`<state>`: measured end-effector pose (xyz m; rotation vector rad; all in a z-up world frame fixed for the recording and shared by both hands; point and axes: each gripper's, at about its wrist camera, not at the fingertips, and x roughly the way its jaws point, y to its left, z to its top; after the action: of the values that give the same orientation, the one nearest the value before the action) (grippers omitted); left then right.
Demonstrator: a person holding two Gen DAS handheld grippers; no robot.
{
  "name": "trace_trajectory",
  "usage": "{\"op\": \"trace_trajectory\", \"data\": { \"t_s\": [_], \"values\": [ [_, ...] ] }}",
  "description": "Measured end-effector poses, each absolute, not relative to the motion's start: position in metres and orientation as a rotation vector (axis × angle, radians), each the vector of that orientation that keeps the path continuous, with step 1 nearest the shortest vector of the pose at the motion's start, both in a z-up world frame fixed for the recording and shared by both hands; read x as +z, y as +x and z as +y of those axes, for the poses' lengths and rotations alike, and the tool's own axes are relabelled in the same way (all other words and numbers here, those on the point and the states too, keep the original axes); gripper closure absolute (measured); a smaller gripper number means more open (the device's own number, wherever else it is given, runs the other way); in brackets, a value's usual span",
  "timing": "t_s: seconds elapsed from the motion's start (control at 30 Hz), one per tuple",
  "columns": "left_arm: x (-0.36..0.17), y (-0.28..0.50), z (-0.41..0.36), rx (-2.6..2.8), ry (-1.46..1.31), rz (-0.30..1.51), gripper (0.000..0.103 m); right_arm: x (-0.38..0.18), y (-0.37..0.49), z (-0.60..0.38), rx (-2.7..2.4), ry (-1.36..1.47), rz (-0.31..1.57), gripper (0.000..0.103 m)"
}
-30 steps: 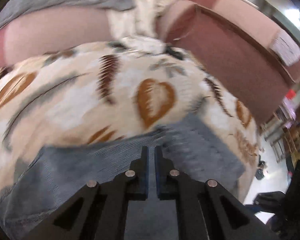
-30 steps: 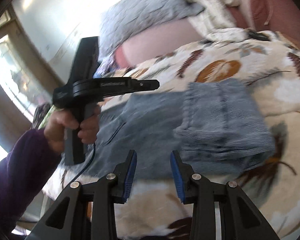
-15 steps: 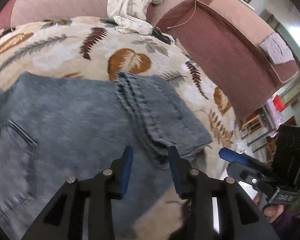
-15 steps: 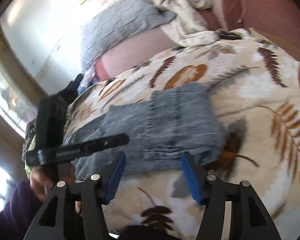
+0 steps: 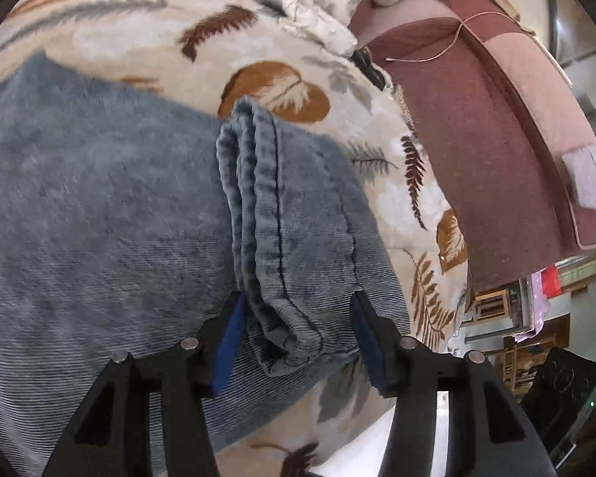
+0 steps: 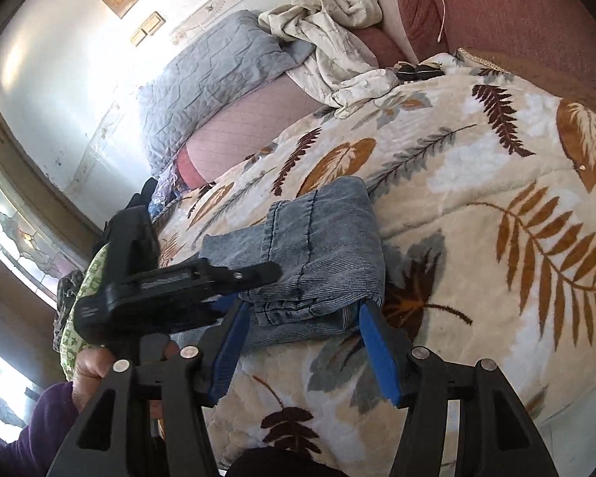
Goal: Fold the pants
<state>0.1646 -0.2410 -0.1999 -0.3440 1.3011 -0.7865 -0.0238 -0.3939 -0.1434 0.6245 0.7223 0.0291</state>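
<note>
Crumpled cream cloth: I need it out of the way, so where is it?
The crumpled cream cloth lies at the top of the right wrist view, draped between the grey quilted pillow and the leaf-print blanket.

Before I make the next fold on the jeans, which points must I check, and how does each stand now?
1. Faded blue denim pants lie flat on the leaf-patterned blanket: ok.
2. Stitched hems stacked evenly: ok.
3. Left gripper free of cloth: ok, its jaws are opening around the fold corner.
4. Right gripper open, empty: ok.
5. Pants' far end straight: cannot tell.
</note>
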Motion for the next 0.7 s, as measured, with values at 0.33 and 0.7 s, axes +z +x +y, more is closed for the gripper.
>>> {"op": "trace_trajectory", "data": {
  "t_s": [0.33,0.7],
  "values": [
    [-0.199,0.163,-0.236,-0.789,-0.306,1.238,0.082,-0.150,0.027,-0.432,-0.003,0.681,0.719,0.037],
    [-0.177,0.150,-0.217,-0.823,-0.372,1.161,0.086,-0.160,0.126,-0.442,-0.061,0.633,0.868,0.027]
  ]
}}
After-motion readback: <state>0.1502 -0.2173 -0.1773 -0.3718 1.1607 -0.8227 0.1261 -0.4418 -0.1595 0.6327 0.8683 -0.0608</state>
